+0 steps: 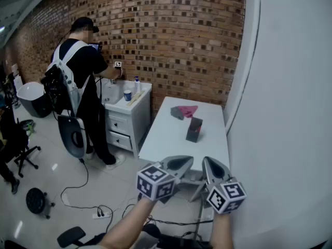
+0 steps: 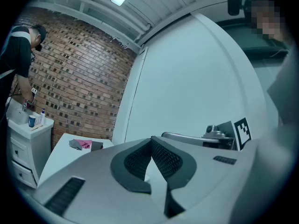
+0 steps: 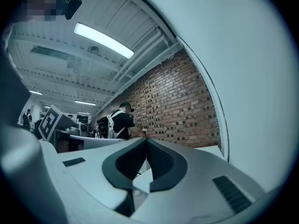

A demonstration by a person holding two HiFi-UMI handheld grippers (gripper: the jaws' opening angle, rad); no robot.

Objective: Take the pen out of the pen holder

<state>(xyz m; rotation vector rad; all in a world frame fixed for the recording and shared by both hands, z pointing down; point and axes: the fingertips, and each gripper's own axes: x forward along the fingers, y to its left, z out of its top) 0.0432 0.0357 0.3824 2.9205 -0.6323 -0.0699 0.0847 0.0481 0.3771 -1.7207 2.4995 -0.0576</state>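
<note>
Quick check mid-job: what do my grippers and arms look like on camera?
They match. The left gripper and right gripper have smooth pale grey pointed shells, dark mesh-textured pads inside the jaws and dark slotted strips on the sides. Each carries a cube of black-and-white square markers. No sleeves show on the forearms, and no cable is visible on either.

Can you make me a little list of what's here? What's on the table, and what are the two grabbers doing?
table: white table beside a white wall
on it: dark pen holder; pink and grey cloth behind it
pen: too small to tell
left gripper: shut, empty
right gripper: shut, empty
background: person at a white cabinet by the brick wall
</note>
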